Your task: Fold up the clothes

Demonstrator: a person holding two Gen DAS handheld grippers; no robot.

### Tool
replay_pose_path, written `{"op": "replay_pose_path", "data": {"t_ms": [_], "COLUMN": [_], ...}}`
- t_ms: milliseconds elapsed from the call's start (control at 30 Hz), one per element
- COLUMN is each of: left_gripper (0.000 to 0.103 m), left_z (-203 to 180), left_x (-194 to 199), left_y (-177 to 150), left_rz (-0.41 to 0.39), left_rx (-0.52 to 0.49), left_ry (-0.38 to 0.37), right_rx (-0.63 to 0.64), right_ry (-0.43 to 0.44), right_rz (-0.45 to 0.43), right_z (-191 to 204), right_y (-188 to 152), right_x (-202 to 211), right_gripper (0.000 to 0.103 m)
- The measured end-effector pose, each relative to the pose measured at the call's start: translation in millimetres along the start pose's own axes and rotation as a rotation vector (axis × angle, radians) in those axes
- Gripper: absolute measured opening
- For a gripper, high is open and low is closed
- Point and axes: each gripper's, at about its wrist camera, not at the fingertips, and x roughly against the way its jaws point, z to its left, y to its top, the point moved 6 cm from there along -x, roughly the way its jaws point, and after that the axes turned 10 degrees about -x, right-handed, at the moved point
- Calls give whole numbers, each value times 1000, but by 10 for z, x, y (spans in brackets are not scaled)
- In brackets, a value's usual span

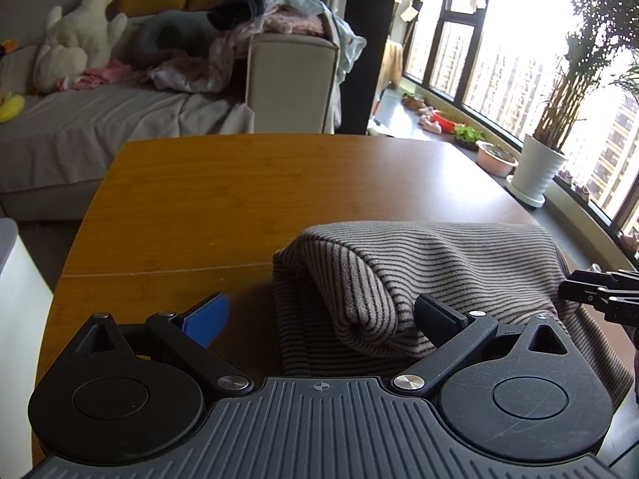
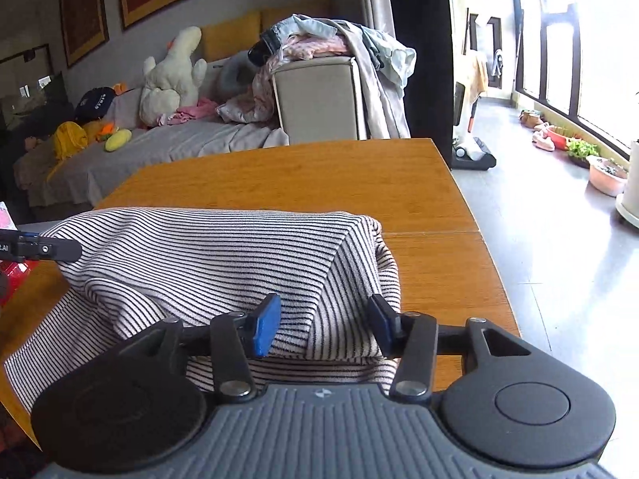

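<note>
A grey-and-black striped garment (image 1: pixel 431 263) lies partly folded on the wooden table (image 1: pixel 223 183), its upper layer bulging over the lower one. My left gripper (image 1: pixel 319 323) is open at the garment's left folded end, its jaws wide apart around the rolled edge. My right gripper (image 2: pixel 323 325) is open at the garment's (image 2: pixel 223 255) right front corner, with cloth between its fingers but not pinched. The right gripper's tip shows in the left wrist view (image 1: pixel 599 295), and the left gripper's tip shows in the right wrist view (image 2: pixel 40 249).
Beyond the table's far edge stands a sofa (image 1: pixel 120 119) with plush toys and a heap of clothes (image 1: pixel 279 16) on its armrest. Potted plants (image 1: pixel 539 167) line the window on the right. Grey floor (image 2: pixel 559 239) lies right of the table (image 2: pixel 319 175).
</note>
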Motion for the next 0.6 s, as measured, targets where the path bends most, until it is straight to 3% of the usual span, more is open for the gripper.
{"op": "replay_pose_path", "data": {"t_ms": [167, 267, 300, 367, 400, 433, 500, 600], "left_gripper": [102, 101, 99, 78, 60, 53, 48, 42], "left_z": [64, 4, -10, -28, -24, -12, 13, 69], "left_x": [104, -59, -125, -271, -342, -411, -550, -739], "left_y": [121, 94, 82, 53, 63, 87, 136, 277], "left_rz": [-16, 34, 46, 66, 70, 69, 69, 61], "left_rx": [142, 194, 200, 199, 199, 198, 197, 194], "left_ry": [-140, -199, -201, -187, -185, -184, -183, -166], "right_rx": [-191, -194, -196, -198, -183, -139, -75, -27], "right_ry": [76, 78, 79, 80, 83, 86, 80, 78], "right_rz": [-4, 18, 25, 39, 38, 22, -2, -34], "right_z": [-213, -200, -196, -187, -161, -97, 11, 109], "right_y": [103, 44, 24, -15, -26, -2, 115, 340], "right_x": [95, -48, -96, -191, -232, -268, -363, -511], "right_gripper": [67, 67, 67, 67, 57, 46, 29, 24]}}
